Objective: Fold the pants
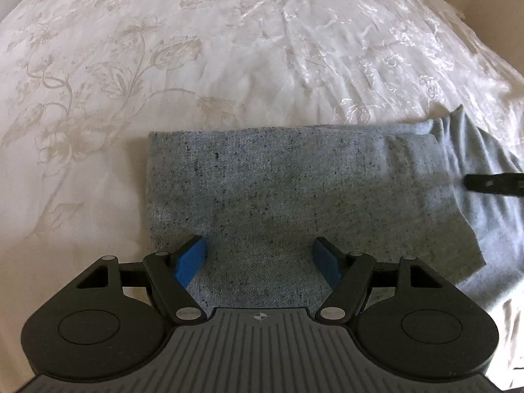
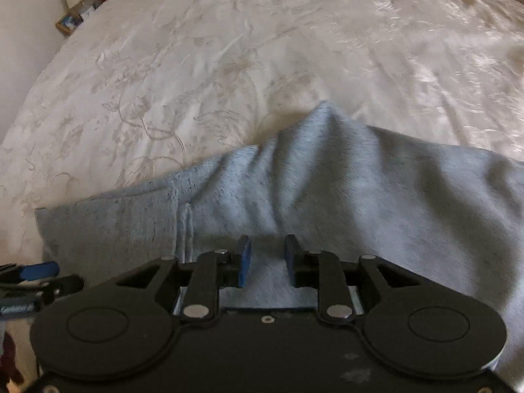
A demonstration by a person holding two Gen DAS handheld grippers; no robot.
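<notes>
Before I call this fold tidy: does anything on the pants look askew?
Yes. The grey pants lie flat at their left end, but toward the right the fabric bunches into a raised, wrinkled peak on the white floral bedspread.

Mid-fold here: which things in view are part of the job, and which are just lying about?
Job:
- grey pants
- left gripper, open over the folded part
- right gripper, jaws apart over rumpled cloth

Lying about:
- white bedspread, the work surface
- bedside clutter

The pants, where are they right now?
The grey pants lie on the white bedspread, at its near edge, under both grippers; in the left wrist view the folded part sits centre, loose fabric trailing right.
</notes>
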